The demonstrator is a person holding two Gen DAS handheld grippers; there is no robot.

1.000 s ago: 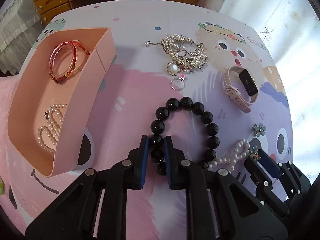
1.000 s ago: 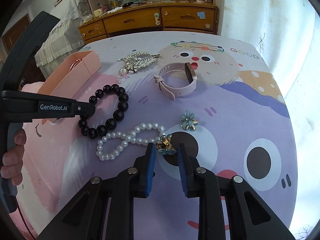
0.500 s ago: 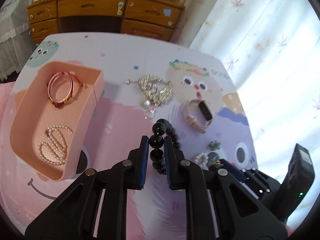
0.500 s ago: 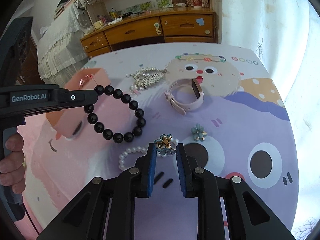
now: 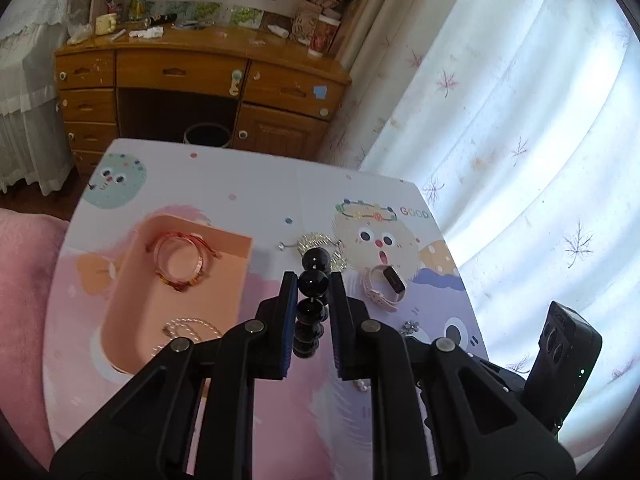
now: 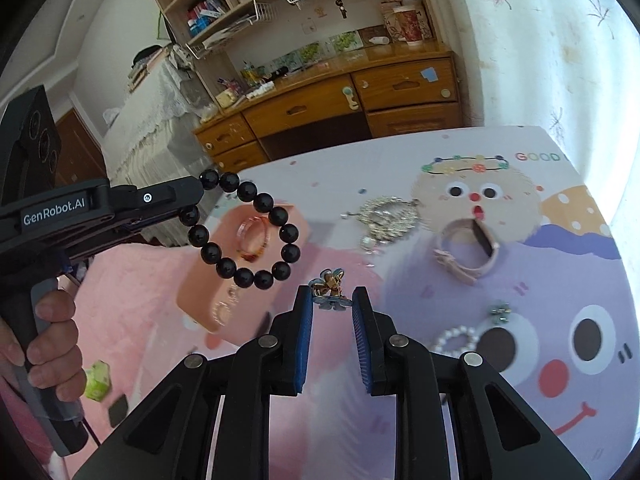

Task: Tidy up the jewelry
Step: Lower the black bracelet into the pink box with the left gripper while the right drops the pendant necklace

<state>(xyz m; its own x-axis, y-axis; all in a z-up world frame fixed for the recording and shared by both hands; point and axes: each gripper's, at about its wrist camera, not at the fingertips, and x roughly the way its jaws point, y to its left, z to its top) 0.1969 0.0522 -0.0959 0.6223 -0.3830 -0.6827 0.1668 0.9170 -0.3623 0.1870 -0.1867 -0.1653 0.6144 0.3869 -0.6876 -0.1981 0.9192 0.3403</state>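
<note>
Change: both grippers up off the cartoon-print table mat (image 6: pixel 500 392) since a second ago, loads lifted.
Left gripper (image 5: pixel 313 286): clamped on black round-bead bracelet (image 6: pixel 248 230), hanging near open pink tray (image 5: pixel 132 300).
Right gripper (image 6: pixel 331 300): pinching small gold-blue flower earring (image 6: pixel 329 288).
Meaning: both likely headed for tray.

Cartoon-print table (image 5: pixel 248 184), on it pink tray (image 5: pixel 124 292), gold brooch (image 6: pixel 386 216), pink watch (image 6: pixel 466 256), pearl bracelet (image 6: pixel 456 340), flower clip (image 6: pixel 500 312)
</note>
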